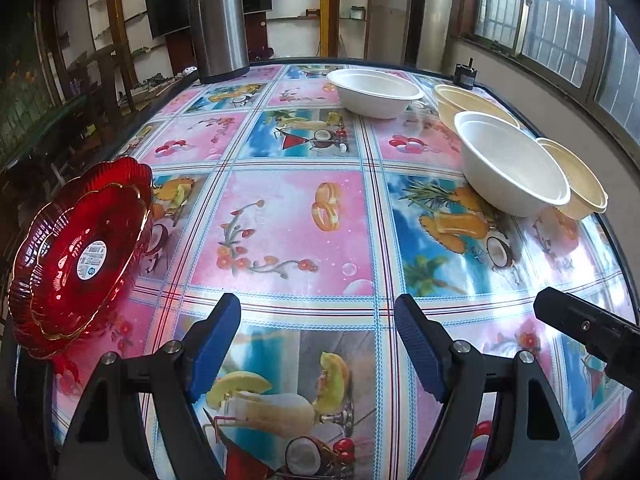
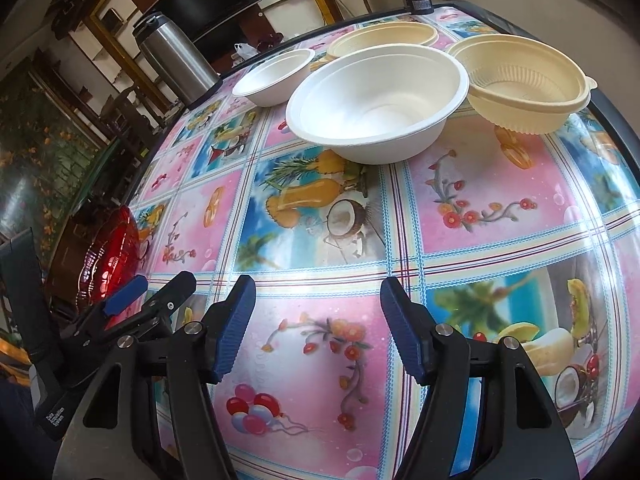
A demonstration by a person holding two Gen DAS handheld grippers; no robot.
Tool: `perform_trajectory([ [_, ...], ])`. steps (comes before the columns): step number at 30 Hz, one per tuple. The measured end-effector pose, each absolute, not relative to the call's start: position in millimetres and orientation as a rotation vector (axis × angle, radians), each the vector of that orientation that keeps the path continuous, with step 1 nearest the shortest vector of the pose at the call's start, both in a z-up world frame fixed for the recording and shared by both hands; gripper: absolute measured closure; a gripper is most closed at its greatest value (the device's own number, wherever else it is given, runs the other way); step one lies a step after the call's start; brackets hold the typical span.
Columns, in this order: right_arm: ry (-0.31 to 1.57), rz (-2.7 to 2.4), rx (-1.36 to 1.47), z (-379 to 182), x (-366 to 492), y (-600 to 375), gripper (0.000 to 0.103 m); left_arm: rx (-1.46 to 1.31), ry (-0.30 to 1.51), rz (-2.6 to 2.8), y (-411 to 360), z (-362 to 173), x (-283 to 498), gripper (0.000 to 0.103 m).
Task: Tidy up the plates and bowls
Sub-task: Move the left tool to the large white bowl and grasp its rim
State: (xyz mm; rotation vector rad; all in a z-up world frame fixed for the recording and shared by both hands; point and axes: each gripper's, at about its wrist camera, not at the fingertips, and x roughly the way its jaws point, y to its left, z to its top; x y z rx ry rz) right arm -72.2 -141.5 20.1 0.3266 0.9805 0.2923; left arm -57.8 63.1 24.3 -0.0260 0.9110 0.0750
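Bowls and plates sit on a counter [image 1: 304, 216] covered by a glossy cloth of fruit, flower and balloon squares. Taking the big white bowl [image 2: 376, 104] as the landmark: a smaller white bowl [image 2: 274, 76] stands just beyond it on its left in the right wrist view, apart from it. A ribbed cream bowl [image 2: 524, 84] sits just beside it on the right, so close that I cannot tell whether the rims touch, and a second cream bowl [image 2: 384, 38] lies behind it, partly hidden. A steel flask [image 1: 218, 20] stands well beyond the white bowl, at the far left edge of the counter. A small black device [image 1: 465, 74] stands at the far edge, behind the cream bowls.

Red plates [image 1: 80, 256], scalloped with gold rims and stacked, lie well to the left of the white bowl at the counter's left edge. The top one carries a round white sticker; its print is too small to read.

Left gripper [image 1: 318, 344] hovers over the cloth, well short of the white bowl, its blue-padded jaws apart with nothing between them. Right gripper [image 2: 318, 328] likewise hangs nearer than the white bowl, jaws apart and empty. White lettering on the left gripper's black body, seen in the right wrist view, is too blurred to read.
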Motion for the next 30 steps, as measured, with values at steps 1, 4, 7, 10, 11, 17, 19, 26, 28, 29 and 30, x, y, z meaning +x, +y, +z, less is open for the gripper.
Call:
perform_trajectory([
  [1,0.982,0.292,0.327,20,-72,-142,0.038,-0.027,0.914,0.074,63,24,-56,0.024],
  [4,0.982,0.290,0.330,19,-71,-144,0.038,-0.021,0.917,0.072,62,22,-56,0.024],
  [7,0.983,0.289,0.339,18,-70,-146,0.038,-0.017,0.919,0.068,59,22,-55,0.024],
  [10,0.979,0.281,0.351,19,-70,-151,0.037,-0.018,0.920,0.062,58,21,-55,0.024],
  [11,0.976,0.278,0.354,19,-70,-153,0.037,-0.019,0.920,0.061,58,21,-55,0.024],
  [17,0.971,0.266,0.373,19,-69,-161,0.033,-0.015,0.931,0.057,55,18,-53,0.024],
  [19,0.972,0.266,0.376,18,-68,-164,0.033,-0.010,0.933,0.056,53,18,-53,0.024],
  [26,0.979,0.254,0.389,16,-66,-170,0.033,-0.009,0.936,0.039,49,14,-50,0.024],
  [28,0.976,0.254,0.390,17,-65,-172,0.033,-0.009,0.935,0.033,48,14,-48,0.024],
  [29,0.975,0.252,0.390,18,-64,-174,0.033,-0.005,0.936,0.031,47,15,-48,0.024],
  [30,0.974,0.249,0.390,19,-63,-176,0.033,-0.004,0.937,0.026,46,15,-46,0.024],
])
